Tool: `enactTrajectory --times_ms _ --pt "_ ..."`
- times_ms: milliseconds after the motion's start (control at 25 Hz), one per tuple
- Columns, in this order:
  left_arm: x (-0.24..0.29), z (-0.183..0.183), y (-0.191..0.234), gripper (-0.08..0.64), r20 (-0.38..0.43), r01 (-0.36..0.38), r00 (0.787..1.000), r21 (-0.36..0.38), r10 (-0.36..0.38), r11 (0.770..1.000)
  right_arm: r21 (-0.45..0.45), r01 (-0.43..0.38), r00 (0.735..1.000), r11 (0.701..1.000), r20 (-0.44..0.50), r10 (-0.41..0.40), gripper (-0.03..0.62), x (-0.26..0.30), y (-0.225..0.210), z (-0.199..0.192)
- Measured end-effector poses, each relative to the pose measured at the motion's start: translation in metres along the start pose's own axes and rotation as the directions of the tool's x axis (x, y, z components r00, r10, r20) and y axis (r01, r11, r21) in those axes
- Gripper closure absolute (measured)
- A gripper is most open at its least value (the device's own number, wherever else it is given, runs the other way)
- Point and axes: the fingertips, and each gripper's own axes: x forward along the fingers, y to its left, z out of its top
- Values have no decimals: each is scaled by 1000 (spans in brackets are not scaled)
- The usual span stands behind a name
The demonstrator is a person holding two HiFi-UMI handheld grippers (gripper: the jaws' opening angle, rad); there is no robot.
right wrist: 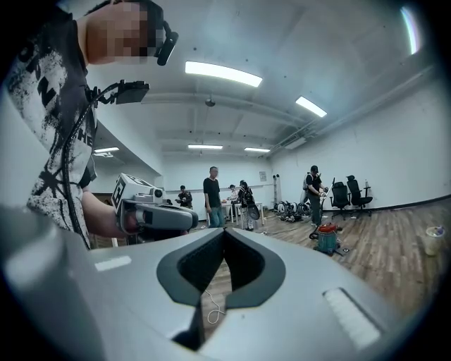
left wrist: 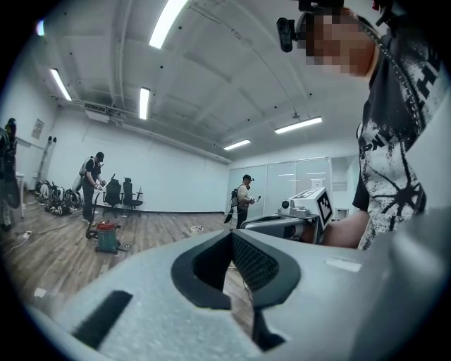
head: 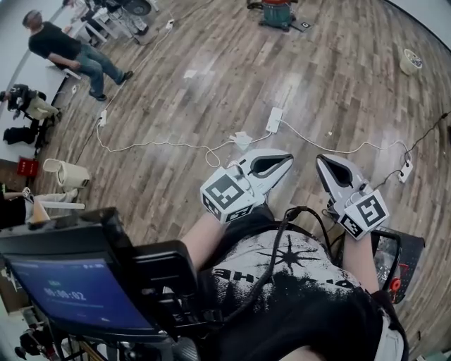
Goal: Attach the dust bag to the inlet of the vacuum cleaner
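Both clenched, both empty: your left hand-held gripper (head: 287,158) and right hand-held gripper (head: 319,159) have jaws together with nothing between them, held about level in front of your chest. The vacuum cleaner (head: 276,13) stands upright on the wood floor (head: 211,84), well apart from you, roughly straight ahead. It sits left of the left jaws' line and right of the right jaws' line, so both tips angle inward past it. Left looks marginally nearer, which hardly matters at this range. Inlet is too small to make out. I can't pick out a dust bag anywhere; the white scrap (head: 241,139) by the cable (head: 155,144) is unclear. My read: not started, so close the gap first.
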Motion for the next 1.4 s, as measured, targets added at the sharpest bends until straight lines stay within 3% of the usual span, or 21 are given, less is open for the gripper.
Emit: enactTrajectory --times_ms 200,800,1080,1400 --pt "17 5 42 563 -4 7 1000 0 -7 1000 -3 16 1000 1000 4 -16 588 28 -31 6" --pt "83 39 191 562 -17 141 990 23 -141 990 -6 146 989 989 39 -145 588 131 -150 38" --pt "98 37 231 563 -2 187 982 27 -187 982 -27 191 981 981 27 -190 588 157 -174 38" --pt "131 35 249 563 -8 214 977 9 -214 977 -21 204 979 979 9 -204 588 162 -208 34"
